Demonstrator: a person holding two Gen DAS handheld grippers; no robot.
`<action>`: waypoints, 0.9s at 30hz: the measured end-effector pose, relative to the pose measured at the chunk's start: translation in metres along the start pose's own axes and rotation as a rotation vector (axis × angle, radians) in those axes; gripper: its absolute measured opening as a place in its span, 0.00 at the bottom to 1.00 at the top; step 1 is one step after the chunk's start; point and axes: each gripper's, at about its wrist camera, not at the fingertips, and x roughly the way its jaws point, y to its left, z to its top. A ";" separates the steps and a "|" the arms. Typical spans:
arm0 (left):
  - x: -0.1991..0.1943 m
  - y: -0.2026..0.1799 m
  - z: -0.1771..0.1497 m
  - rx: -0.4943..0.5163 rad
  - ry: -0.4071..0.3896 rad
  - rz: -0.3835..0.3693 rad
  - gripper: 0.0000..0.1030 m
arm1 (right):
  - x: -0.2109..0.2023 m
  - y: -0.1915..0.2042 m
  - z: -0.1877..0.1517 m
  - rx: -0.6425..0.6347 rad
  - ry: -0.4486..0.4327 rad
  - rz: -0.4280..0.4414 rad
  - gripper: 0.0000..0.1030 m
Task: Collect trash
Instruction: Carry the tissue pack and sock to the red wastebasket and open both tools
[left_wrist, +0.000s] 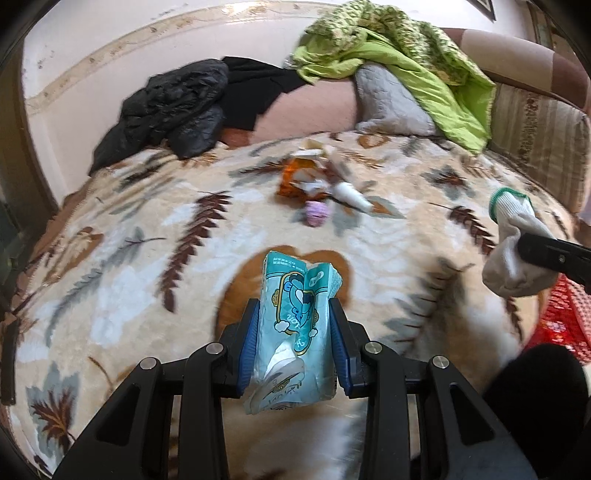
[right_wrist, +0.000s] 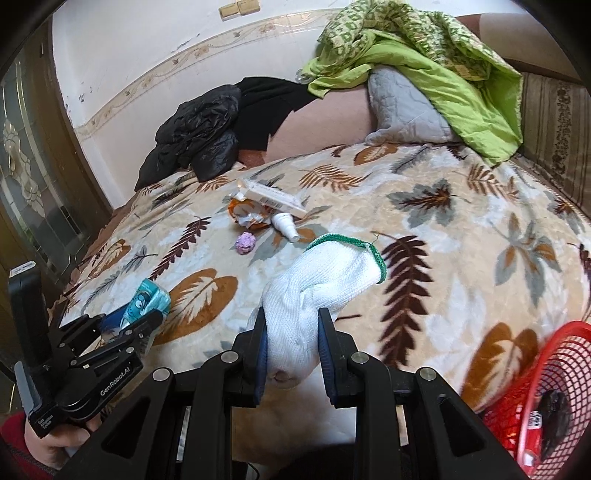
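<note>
My left gripper (left_wrist: 293, 306) is shut on a light-blue tissue pack (left_wrist: 295, 325) and holds it above the leaf-patterned blanket (left_wrist: 147, 240); it also shows in the right wrist view (right_wrist: 147, 299). My right gripper (right_wrist: 290, 317) is shut on a white glove with a green cuff (right_wrist: 325, 280), seen from the left wrist view (left_wrist: 513, 243) too. Further back on the bed lie an orange wrapper (right_wrist: 247, 214), a white box (right_wrist: 273, 195), a small white bottle (right_wrist: 286, 225) and a purple crumpled ball (right_wrist: 245, 242).
A red mesh basket (right_wrist: 535, 373) stands at the lower right with some items inside. A black jacket (right_wrist: 199, 136), a grey pillow (right_wrist: 402, 110) and a green quilt (right_wrist: 424, 62) lie at the head of the bed. A door (right_wrist: 33, 184) is at the left.
</note>
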 end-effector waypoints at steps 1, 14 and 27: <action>-0.003 -0.004 0.000 0.002 0.004 -0.031 0.33 | -0.006 -0.006 0.000 0.012 -0.005 -0.005 0.25; -0.042 -0.100 0.030 0.137 -0.015 -0.319 0.34 | -0.091 -0.122 -0.021 0.209 -0.072 -0.171 0.25; -0.052 -0.265 0.060 0.315 0.073 -0.679 0.36 | -0.172 -0.228 -0.040 0.355 -0.136 -0.341 0.25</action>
